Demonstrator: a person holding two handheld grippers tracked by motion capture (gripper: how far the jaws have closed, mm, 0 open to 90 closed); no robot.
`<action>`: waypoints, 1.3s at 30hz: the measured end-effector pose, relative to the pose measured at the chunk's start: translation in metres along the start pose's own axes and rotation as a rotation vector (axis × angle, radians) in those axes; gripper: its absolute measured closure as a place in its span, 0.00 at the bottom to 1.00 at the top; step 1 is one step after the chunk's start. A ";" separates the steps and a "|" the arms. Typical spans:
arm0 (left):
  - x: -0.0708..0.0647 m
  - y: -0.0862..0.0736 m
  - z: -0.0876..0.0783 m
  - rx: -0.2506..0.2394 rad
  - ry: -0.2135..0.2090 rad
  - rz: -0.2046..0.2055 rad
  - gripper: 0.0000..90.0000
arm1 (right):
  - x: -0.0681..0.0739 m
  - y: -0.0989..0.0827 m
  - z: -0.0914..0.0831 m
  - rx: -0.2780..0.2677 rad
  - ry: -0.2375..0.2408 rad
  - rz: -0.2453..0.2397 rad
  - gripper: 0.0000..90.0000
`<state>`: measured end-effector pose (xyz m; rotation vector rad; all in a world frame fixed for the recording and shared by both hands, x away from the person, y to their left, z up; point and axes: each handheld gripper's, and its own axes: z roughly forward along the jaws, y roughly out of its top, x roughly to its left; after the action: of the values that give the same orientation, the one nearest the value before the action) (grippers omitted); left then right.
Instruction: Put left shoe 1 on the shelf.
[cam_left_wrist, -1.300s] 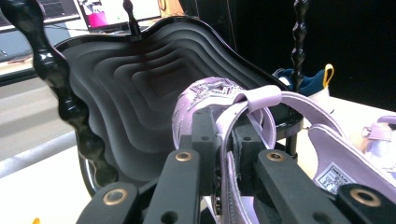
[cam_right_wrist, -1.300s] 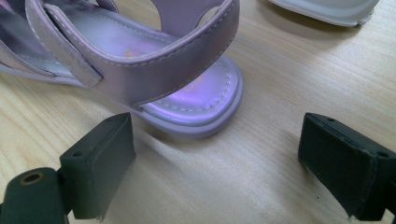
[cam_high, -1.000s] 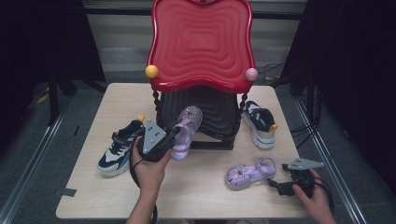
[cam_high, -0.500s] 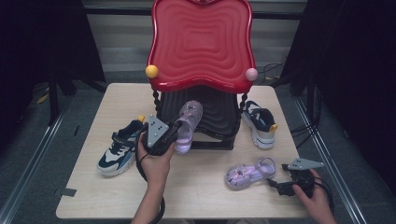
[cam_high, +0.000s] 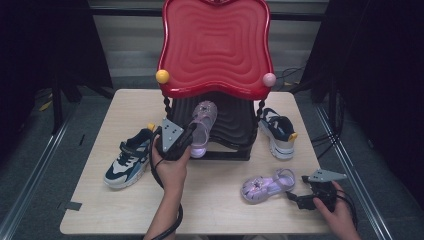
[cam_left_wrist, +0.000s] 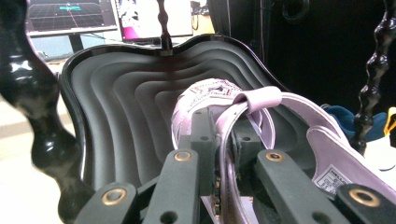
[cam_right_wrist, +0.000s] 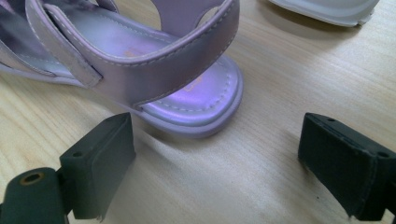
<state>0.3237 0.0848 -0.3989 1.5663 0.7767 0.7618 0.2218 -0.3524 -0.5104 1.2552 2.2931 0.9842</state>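
The lilac sandal (cam_left_wrist: 219, 100) in my left gripper (cam_high: 192, 135) lies with its toe over the black ribbed lower shelf (cam_left_wrist: 126, 107) of the red-topped shoe stand (cam_high: 215, 45), at that shelf's front left. My jaws are clamped tight on the edge of its heel end, a strip of the lilac upper pinched between the pads, and the heel strap loops up just past them. The heel hangs out over the shelf's front lip, towards my left hand (cam_high: 172, 167).

Its mate, the second lilac sandal (cam_high: 267, 185), lies flat on the worktop (cam_high: 210, 200) near the right front corner. My right gripper (cam_right_wrist: 217, 154) rests just behind its heel with the jaws spread wide and holding nothing, the pads either side of the rounded heel but clear of it.

A navy and white trainer (cam_high: 127, 160) sits left of the stand, and another trainer (cam_high: 277, 132) sits at its right.
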 end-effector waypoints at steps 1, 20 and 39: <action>0.000 0.000 0.002 -0.003 0.004 -0.004 0.92 | 0.000 0.000 0.000 0.000 0.000 0.001 0.11; 0.001 0.008 0.031 -0.051 0.069 -0.015 0.92 | 0.000 0.000 0.000 0.000 0.003 -0.006 0.11; -0.004 0.008 0.054 -0.110 0.164 -0.057 0.92 | -0.001 0.000 0.000 0.001 0.006 -0.007 0.11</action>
<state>0.3667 0.0504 -0.3980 1.3901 0.8801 0.8847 0.2224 -0.3526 -0.5104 1.2446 2.3013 0.9861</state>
